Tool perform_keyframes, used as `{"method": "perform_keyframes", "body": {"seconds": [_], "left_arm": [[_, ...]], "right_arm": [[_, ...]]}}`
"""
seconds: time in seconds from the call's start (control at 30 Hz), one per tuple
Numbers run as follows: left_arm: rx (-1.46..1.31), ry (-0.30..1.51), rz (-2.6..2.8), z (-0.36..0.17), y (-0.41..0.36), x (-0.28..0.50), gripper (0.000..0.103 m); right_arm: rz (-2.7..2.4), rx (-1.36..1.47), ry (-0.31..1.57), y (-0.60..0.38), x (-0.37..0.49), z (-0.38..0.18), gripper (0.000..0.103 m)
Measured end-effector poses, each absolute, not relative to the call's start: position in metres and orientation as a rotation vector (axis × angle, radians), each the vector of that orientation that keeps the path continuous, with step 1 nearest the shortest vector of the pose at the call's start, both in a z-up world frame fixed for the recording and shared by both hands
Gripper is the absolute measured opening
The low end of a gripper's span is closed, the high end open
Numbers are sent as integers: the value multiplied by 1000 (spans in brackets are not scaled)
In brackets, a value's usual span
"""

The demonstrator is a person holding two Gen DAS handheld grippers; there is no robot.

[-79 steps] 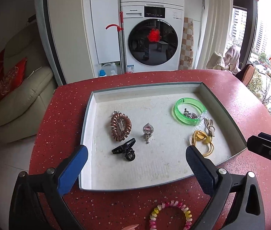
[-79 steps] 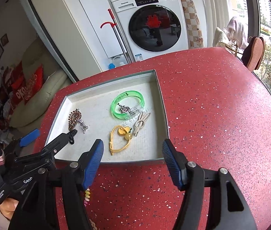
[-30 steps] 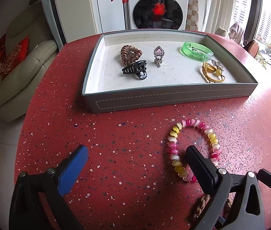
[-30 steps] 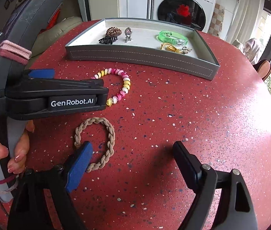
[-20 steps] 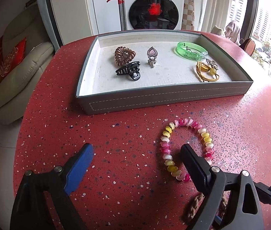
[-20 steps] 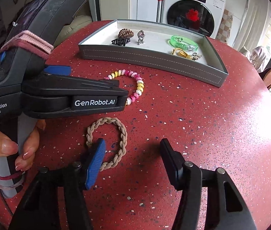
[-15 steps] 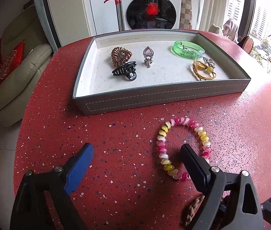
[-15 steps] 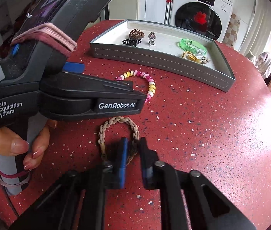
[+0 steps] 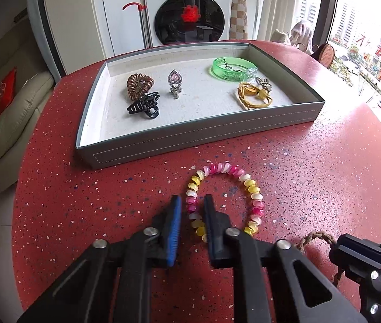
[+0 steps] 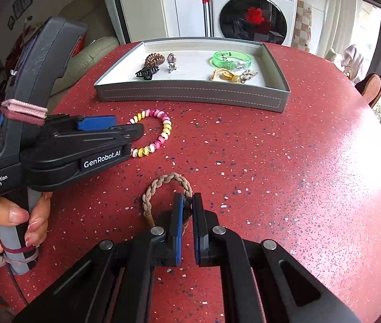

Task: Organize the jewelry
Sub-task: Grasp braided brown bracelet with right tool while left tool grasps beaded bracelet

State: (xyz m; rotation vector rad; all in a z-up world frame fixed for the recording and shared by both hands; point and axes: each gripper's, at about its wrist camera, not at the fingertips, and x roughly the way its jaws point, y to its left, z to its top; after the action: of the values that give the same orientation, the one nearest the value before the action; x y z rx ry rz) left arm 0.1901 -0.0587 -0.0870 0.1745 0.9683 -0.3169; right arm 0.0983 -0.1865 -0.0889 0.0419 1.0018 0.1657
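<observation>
— What's hidden or hard to read?

— The near arc of the braided tan hair tie (image 10: 163, 185) disappears between the fingers of the right hand-held gripper (image 10: 187, 202); in the left wrist view only a short stretch of it shows beside that gripper's body. The small metal piece inside the green bangle (image 9: 234, 69) is too small to identify.

— Where do the pieces sit?

— The right hand-held gripper is nearly closed, pinching the tie's right side, the loop lying ahead and left of it on the red speckled tabletop (image 10: 284, 161). The left hand-held gripper (image 9: 192, 204) is narrowed around the left side of the pink-and-yellow spiral hair tie (image 9: 225, 188); its loop spreads ahead and right.

— And beyond?

— The grey tray (image 9: 190, 140) lies straight ahead, holding a brown spiral tie (image 9: 139, 84), black claw clip (image 9: 144, 105), heart brooch (image 9: 175, 82) and yellow cord tie (image 9: 253, 97).
</observation>
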Motion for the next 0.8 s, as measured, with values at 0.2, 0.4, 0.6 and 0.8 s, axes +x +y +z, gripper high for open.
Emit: {"method": "perform_keyframes", "body": {"seconds": [0.2, 0.4, 0.6, 0.8], "left_arm": [[178, 947, -350, -82, -60, 177, 27], [134, 936, -357, -74, -50, 172, 27], [89, 925, -361, -65, -41, 170, 27], [44, 912, -355, -56, -31, 173, 27]], "right_arm": [[154, 59, 990, -195, 99, -86, 7], [152, 78, 978, -200, 101, -82, 7], [144, 98, 973, -207, 102, -79, 7], [131, 120, 955, -215, 110, -72, 7]]}}
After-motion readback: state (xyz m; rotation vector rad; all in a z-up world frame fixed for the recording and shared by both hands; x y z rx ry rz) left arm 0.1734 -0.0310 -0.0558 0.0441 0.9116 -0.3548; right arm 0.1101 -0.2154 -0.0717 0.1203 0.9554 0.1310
